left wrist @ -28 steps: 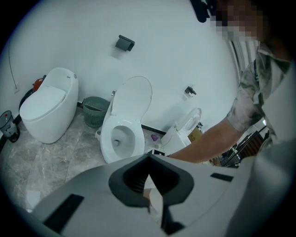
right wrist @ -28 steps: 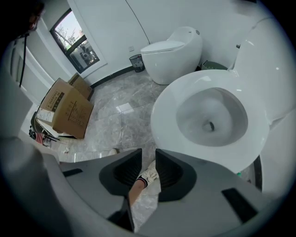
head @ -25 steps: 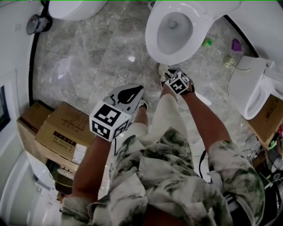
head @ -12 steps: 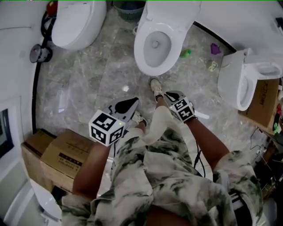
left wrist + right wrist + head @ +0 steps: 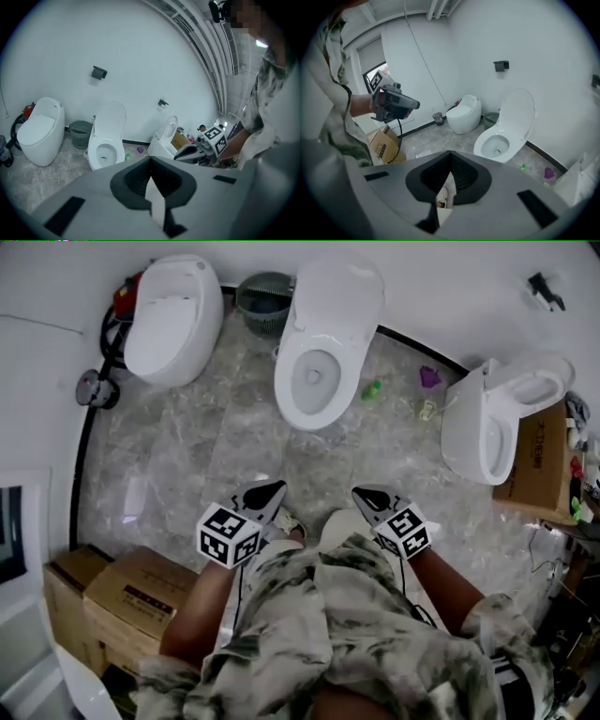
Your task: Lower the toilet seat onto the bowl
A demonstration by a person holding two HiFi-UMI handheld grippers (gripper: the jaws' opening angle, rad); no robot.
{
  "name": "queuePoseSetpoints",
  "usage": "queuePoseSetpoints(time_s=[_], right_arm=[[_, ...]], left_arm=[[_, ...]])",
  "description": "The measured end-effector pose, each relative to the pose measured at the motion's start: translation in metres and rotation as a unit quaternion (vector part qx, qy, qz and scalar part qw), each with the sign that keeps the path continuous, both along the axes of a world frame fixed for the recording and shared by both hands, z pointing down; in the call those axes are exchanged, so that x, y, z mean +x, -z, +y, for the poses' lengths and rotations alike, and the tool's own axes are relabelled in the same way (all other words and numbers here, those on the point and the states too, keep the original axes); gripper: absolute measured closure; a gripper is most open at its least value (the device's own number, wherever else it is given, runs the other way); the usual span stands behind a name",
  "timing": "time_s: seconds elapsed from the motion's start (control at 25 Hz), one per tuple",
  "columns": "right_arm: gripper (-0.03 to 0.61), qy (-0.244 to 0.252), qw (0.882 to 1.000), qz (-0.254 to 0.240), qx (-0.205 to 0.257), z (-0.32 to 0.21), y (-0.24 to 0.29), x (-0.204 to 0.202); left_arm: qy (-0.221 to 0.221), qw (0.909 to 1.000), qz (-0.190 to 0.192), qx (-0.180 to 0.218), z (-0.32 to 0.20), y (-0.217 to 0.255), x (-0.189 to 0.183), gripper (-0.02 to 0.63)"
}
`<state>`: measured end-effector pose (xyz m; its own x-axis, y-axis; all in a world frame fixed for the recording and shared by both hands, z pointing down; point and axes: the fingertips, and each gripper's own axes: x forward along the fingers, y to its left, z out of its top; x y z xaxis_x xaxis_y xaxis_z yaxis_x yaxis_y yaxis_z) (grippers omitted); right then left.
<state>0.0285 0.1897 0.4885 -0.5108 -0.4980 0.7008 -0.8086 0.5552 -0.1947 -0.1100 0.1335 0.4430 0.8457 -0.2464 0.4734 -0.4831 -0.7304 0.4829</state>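
The middle toilet [image 5: 314, 381] stands at the far wall, its lid [image 5: 337, 287] upright against the wall and a white seat ring lying flat on the bowl. It also shows in the left gripper view as the toilet [image 5: 104, 151] and in the right gripper view as the toilet [image 5: 499, 143]. My left gripper [image 5: 267, 493] and right gripper [image 5: 367, 495] hover close to my body, well short of the bowl. Both have their jaws together with nothing between them: left gripper [image 5: 150, 158], right gripper [image 5: 450, 152].
A closed rounded toilet [image 5: 173, 320] stands at the left, a green bin [image 5: 264, 298] beside it. A third toilet [image 5: 492, 418] with raised lid is at the right. Cardboard boxes [image 5: 131, 601] sit at my left. Small green [image 5: 372, 388] and purple [image 5: 429, 377] items lie on the marble floor.
The view has pulled back from the middle toilet, which now sits much farther off. Both grippers have drawn back toward my body, away from the bowl's front rim.
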Motion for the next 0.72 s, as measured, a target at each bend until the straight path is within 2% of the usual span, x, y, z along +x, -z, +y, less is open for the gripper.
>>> queuePoseSetpoints(time_s=[0.28, 0.52, 0.72], right_arm=[[0.555, 0.002, 0.997, -0.031, 0.067, 0.034, 0.070, 0.009], [0.557, -0.002, 0.994, -0.052, 0.097, 0.077, 0.105, 0.037], [0.557, -0.010, 0.992, -0.056, 0.112, 0.118, 0.122, 0.068]], left_arm=[[0.028, 0.9990, -0.008, 0.032, 0.050, 0.041, 0.009, 0.591], [0.031, 0.9985, -0.009, 0.045, 0.094, 0.063, 0.048, 0.591], [0.017, 0.9982, -0.008, 0.057, 0.134, 0.077, 0.081, 0.591]])
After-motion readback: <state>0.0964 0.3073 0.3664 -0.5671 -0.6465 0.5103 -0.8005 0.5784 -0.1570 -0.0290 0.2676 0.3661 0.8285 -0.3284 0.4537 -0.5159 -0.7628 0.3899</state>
